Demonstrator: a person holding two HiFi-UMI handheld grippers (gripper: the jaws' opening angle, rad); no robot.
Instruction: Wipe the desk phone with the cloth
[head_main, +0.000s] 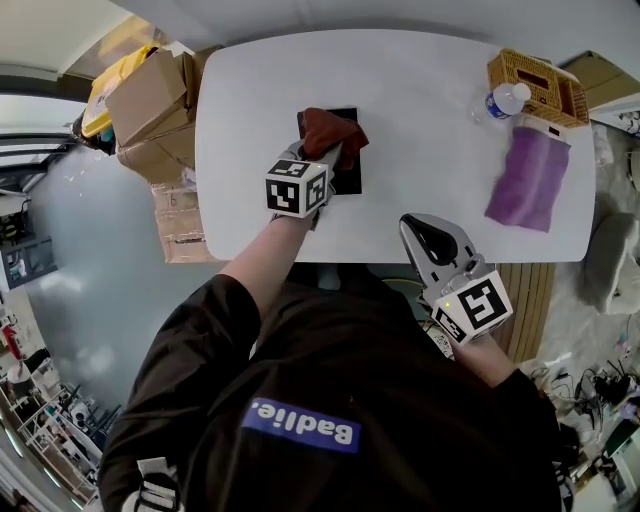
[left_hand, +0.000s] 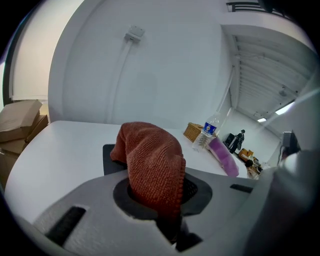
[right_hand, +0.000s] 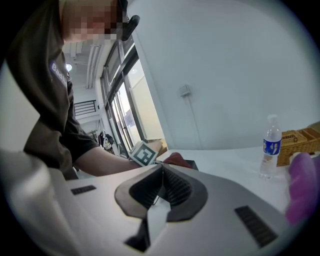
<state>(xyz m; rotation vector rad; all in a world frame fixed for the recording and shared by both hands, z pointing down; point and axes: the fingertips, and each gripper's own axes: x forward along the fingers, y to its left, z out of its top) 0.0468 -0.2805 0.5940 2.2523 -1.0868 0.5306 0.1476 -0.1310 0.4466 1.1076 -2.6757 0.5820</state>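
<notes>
LEFT: left hand-held gripper (head_main: 332, 158) clamped on red-brown cloth (head_main: 330, 130), held over black desk phone (head_main: 348, 180) on table (head_main: 430, 110) | RIGHT: right hand-held gripper (head_main: 425, 236) jaws together, empty, at near table edge | STEP: wiping, likely early | NEXT: sweep cloth across phone, light pressure
</notes>
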